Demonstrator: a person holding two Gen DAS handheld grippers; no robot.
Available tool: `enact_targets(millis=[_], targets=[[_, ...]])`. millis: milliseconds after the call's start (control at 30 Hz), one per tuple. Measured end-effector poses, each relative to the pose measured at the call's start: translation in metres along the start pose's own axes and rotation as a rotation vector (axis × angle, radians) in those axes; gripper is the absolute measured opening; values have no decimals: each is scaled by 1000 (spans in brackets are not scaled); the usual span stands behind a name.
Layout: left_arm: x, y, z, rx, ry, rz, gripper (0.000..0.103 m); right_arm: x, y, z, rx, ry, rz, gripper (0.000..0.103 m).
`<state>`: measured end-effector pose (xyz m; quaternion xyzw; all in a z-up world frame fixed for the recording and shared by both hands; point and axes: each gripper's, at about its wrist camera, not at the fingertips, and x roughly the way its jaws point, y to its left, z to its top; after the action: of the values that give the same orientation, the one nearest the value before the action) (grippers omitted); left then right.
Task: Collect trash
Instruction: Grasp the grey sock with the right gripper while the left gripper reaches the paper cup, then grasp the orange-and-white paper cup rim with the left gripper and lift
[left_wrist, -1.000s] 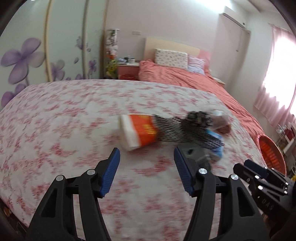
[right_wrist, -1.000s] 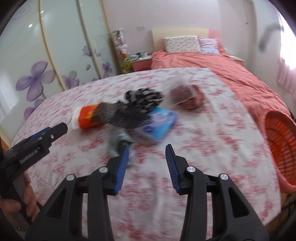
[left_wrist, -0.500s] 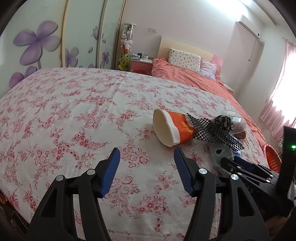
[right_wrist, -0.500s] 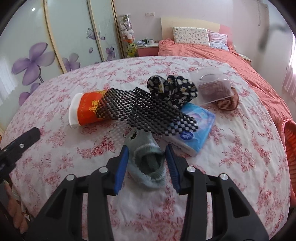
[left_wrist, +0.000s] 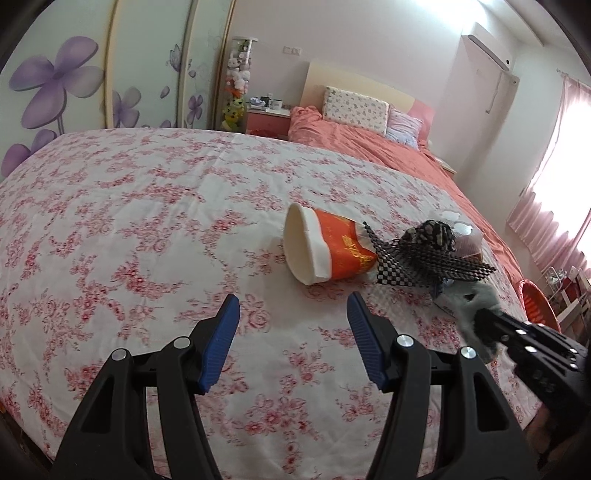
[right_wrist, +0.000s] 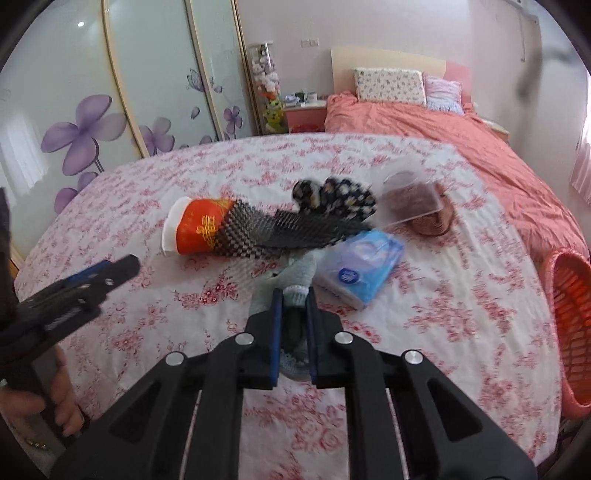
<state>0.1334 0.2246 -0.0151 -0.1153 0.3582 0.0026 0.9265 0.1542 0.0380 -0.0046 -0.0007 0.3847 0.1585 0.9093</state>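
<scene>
On the floral-cloth table (left_wrist: 129, 229) an orange paper cup (left_wrist: 325, 251) (right_wrist: 201, 230) lies on its side, its base under a black mesh sheet (right_wrist: 280, 232). My left gripper (left_wrist: 293, 306) stands open just short of the cup's white rim, with nothing between its fingers. In the right wrist view my right gripper (right_wrist: 293, 299) has a grey sock (right_wrist: 295, 277) between its blue pads. Its jaws are closing and press on the sock. The left wrist view shows that sock (left_wrist: 476, 306) bunched at the right gripper's tip.
A dark floral sock (right_wrist: 336, 195), a clear plastic box (right_wrist: 410, 195) over a brown item and a blue tissue pack (right_wrist: 362, 266) lie by the mesh. An orange basket (right_wrist: 569, 325) stands past the table's right edge. A bed is behind. A hand holds the left gripper (right_wrist: 110, 271).
My right gripper's jaws have narrowed from around the grey sock to pressing on it, and the sock has bunched up between them. The left gripper has drifted slightly toward the cup.
</scene>
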Motion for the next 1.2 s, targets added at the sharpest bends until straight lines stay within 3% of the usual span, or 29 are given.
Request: enact_targets(millis=[333,700,967,1133,1200], targets=[[15,-15,10,21,16,-20,60,-39,-37,1,40,-84,-84,12],[55,-17,28,-15,82,-46,59,-36,-63,-11,89,-63,-119,12],[56,-24,28,2,85,-112,28,-35,-66,-13,100,-61,-124,12],[49,-28,30,7,56,-148,15,-34,-67,-14,102,-58,-126,12],[48,-31,30,13,53,-156,15,-34,-66,-15,105,-57,-127,12]])
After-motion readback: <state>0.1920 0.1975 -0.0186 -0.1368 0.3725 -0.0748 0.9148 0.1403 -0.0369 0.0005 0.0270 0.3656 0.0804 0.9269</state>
